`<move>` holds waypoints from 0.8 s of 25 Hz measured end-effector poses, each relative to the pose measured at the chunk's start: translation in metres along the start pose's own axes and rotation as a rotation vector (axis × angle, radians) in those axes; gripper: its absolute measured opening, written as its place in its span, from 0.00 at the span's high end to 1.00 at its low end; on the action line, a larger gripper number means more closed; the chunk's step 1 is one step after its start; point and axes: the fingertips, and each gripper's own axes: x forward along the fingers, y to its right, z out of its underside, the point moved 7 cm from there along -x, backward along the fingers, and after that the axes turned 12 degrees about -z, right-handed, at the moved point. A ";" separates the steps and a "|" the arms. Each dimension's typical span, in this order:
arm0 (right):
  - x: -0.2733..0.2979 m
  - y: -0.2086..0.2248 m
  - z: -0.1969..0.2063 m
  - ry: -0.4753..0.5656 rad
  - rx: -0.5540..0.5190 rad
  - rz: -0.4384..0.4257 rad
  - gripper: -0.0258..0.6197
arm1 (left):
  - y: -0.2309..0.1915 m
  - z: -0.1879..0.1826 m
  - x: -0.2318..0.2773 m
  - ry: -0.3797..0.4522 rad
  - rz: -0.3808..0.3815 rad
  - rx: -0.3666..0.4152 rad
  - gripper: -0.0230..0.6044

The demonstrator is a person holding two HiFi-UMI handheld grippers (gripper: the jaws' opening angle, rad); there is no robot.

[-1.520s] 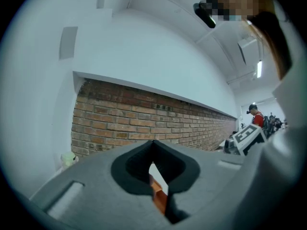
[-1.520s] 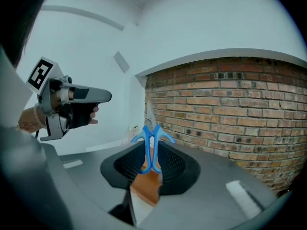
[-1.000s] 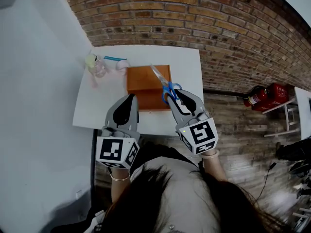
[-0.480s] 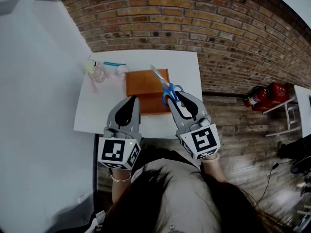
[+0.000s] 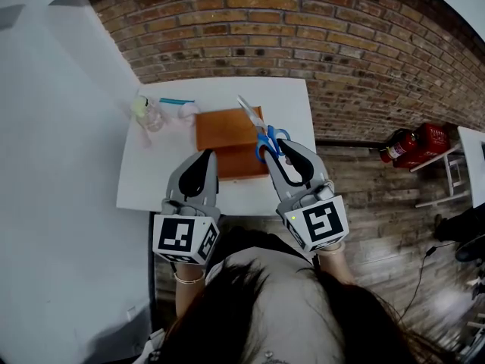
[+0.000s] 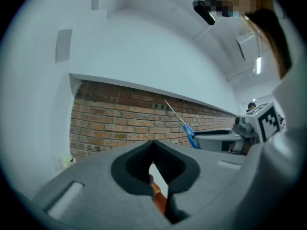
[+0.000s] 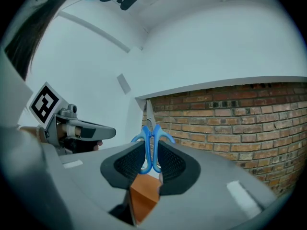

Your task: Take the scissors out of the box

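Blue-handled scissors (image 5: 264, 138) hang above the orange-brown box (image 5: 221, 130), blades slanting up and away. My right gripper (image 5: 282, 149) is shut on their handles. In the right gripper view the scissors (image 7: 152, 143) stand upright between the dark pads, with a corner of the box (image 7: 144, 195) below. My left gripper (image 5: 203, 158) hovers at the box's near left side, jaws together and holding nothing. The left gripper view shows its tips (image 6: 153, 145) meeting, a sliver of the box (image 6: 157, 200) under them, and the scissors (image 6: 188, 131) off to the right.
The box sits on a small white table (image 5: 284, 97) against a brick wall (image 5: 303, 29). At the table's far left corner lie a yellow-green item (image 5: 142, 105), a clear cup (image 5: 156, 113) and a blue stick (image 5: 178, 100). A red fire extinguisher (image 5: 413, 149) lies on the floor to the right.
My right gripper has risen a little with the scissors, lifting them further above the box. The left gripper has stayed where it was.
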 end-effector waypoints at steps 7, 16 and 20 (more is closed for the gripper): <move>0.003 -0.002 0.000 -0.002 0.000 0.012 0.82 | -0.006 0.001 0.002 0.011 0.011 -0.003 0.97; 0.008 -0.007 -0.004 0.006 0.010 0.007 0.82 | -0.013 0.001 0.004 0.017 0.016 -0.008 0.97; 0.010 -0.009 -0.006 0.015 0.011 0.005 0.82 | -0.016 0.000 0.004 0.019 0.018 -0.005 0.97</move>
